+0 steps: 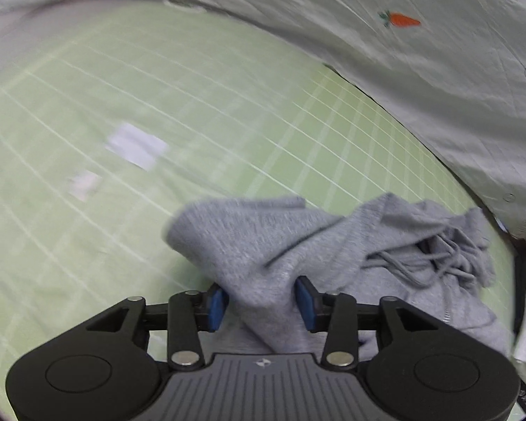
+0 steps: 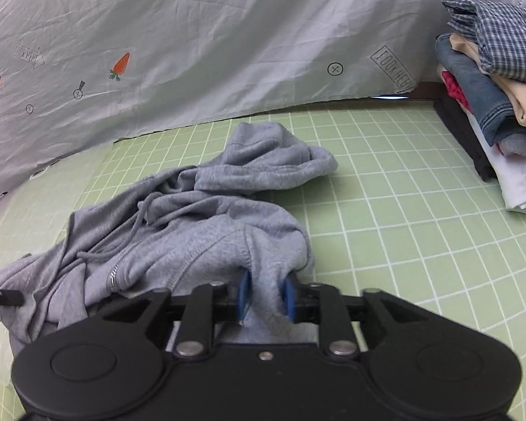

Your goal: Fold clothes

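Two grippers are sitting at the near edge of a crumpled grey hoodie (image 2: 193,224) lying on a green grid mat (image 2: 403,189). The left gripper (image 1: 261,303) is straddling a fold with its blue pads apart from the cloth, released. The right gripper (image 2: 265,298) is hugging a narrow fold, though whether it is pinching is unclear. Probably each is working a corner to spread the garment. Only the right view is showing the stack of folded clothes (image 2: 487,98).

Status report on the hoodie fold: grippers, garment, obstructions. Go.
Left gripper open, grey hoodie cloth between pads. Right gripper likewise. Hoodie crumpled on green grid mat, unfolded. Folded clothes stack off to the side, nothing blocking.
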Demonstrator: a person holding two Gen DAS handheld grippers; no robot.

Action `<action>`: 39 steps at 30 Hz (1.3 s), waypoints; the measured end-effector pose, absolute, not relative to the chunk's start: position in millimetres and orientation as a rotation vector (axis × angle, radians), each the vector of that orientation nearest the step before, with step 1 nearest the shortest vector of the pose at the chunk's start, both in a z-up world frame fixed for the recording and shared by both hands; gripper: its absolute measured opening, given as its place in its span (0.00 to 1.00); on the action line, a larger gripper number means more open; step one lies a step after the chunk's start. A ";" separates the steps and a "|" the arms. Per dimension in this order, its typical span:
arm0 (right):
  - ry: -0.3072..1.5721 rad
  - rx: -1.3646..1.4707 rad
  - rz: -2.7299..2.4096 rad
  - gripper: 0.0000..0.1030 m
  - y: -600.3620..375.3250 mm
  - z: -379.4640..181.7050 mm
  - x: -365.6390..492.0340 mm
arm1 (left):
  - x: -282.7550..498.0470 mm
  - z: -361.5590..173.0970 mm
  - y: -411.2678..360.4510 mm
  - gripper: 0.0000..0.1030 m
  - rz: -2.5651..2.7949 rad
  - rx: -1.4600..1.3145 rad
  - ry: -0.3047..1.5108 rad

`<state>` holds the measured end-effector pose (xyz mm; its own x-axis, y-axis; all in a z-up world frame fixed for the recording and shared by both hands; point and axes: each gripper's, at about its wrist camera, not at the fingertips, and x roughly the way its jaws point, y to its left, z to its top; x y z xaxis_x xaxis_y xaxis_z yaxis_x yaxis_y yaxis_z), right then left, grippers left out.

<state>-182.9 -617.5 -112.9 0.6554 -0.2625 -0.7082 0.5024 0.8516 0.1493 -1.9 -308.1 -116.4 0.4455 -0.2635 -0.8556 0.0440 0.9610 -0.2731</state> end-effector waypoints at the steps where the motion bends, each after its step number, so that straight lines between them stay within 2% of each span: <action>1: 0.735 0.350 -0.452 0.34 -617.1 -112.5 -184.1 | -5.4 -111.7 -303.8 0.47 -0.186 -0.207 1.079; 4: 0.729 0.354 -0.491 0.47 -615.1 -111.4 -186.5 | -11.9 -102.1 -297.2 0.48 -0.187 -0.175 1.052; 6: 0.735 0.349 -0.528 0.74 -613.8 -112.1 -184.6 | -15.2 -96.3 -297.9 0.48 -0.214 -0.165 1.049; 7: 0.741 0.343 -0.547 0.79 -612.9 -112.7 -182.6 | -16.8 -93.6 -299.4 0.50 -0.239 -0.163 1.047; 12: 0.758 0.321 -0.586 0.87 -603.6 -114.8 -176.2 | -18.6 -101.7 -325.0 0.66 -0.372 -0.081 1.071; 13: 0.759 0.319 -0.587 0.87 -601.4 -115.0 -176.2 | -17.3 -106.3 -331.3 0.72 -0.386 -0.057 1.081; 16: 0.768 0.310 -0.593 0.88 -594.7 -115.2 -177.7 | -11.8 -121.5 -343.3 0.76 -0.415 -0.003 1.119; 18: 0.778 0.305 -0.600 0.88 -591.6 -115.2 -180.4 | -9.4 -131.9 -350.6 0.83 -0.440 0.035 1.143; 21: 0.794 0.298 -0.616 0.88 -587.8 -115.0 -184.3 | -8.6 -147.4 -361.3 0.84 -0.467 0.103 1.162; 23: 0.802 0.297 -0.631 0.88 -585.7 -115.1 -186.6 | -6.8 -155.5 -364.9 0.77 -0.470 0.134 1.169; 24: 0.805 0.296 -0.640 0.88 -584.5 -115.0 -187.8 | -5.2 -158.0 -363.8 0.67 -0.465 0.136 1.171; 25: 0.808 0.295 -0.650 0.88 -583.3 -114.8 -188.9 | -1.8 -159.0 -359.8 0.47 -0.459 0.120 1.180; 27: 0.812 0.294 -0.671 0.88 -580.8 -114.3 -190.3 | 6.6 -155.8 -344.4 0.27 -0.450 0.036 1.192; 29: 0.814 0.295 -0.693 0.88 -578.3 -113.8 -191.1 | 13.2 -146.6 -325.9 0.15 -0.443 -0.033 1.176; 39: 0.826 0.316 -0.735 0.88 -551.4 -111.6 -170.2 | 69.6 -84.2 -224.0 0.13 -0.310 -0.156 0.963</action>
